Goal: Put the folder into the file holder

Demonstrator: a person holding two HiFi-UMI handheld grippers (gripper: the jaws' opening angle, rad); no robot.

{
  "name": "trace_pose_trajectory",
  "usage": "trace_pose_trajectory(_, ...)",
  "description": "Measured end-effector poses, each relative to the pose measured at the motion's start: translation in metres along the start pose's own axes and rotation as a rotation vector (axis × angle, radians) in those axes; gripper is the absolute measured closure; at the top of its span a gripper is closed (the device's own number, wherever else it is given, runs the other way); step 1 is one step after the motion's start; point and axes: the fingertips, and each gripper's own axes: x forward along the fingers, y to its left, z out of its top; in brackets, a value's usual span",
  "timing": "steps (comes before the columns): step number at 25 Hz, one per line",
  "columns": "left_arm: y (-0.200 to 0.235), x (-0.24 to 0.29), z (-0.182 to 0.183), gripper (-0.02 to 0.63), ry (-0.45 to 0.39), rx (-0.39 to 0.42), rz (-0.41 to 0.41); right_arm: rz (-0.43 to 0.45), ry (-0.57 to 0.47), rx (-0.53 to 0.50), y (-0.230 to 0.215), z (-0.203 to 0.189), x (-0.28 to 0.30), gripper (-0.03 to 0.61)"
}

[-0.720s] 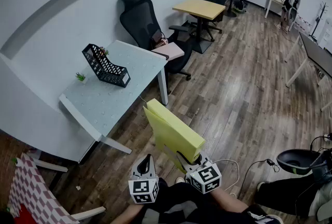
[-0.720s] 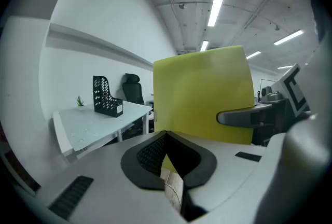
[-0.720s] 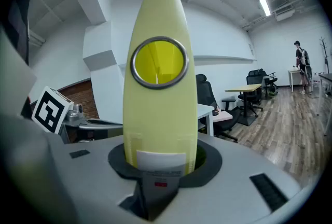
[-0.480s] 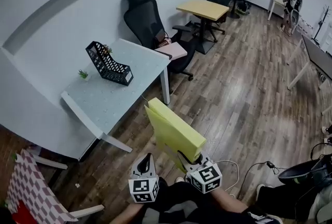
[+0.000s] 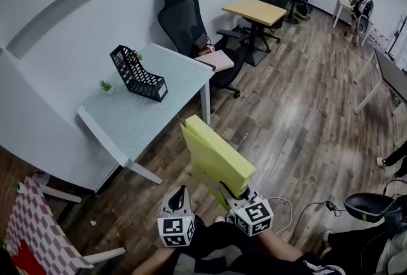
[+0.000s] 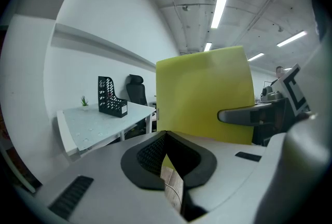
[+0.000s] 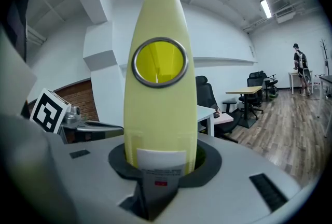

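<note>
Between the jaws of your right tool [image 7: 161, 166] the folder [image 5: 216, 154] stands clamped by one end, the file holder [image 5: 138, 74] well ahead-left on the desk [image 5: 137, 121]; a hasty swing could loosen it.

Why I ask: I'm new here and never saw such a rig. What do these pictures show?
A person holds a two-jaw gripper in each hand; the marked cubes belong to them. One camera sits on the person's head, looking down; one rides on each gripper, looking along its jaws. The right gripper is clamped on a yellow folder. The left gripper is shut and empty. Ahead, a white table carries a black file holder and a small plant.
</note>
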Motion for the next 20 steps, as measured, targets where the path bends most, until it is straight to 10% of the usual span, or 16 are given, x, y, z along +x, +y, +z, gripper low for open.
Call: trace_pose_trajectory(20,0.096,0.048,0.029,0.609,-0.020,-0.032,-0.019,-0.028,-0.027,0.026,0.013,0.043,0.099,0.436)
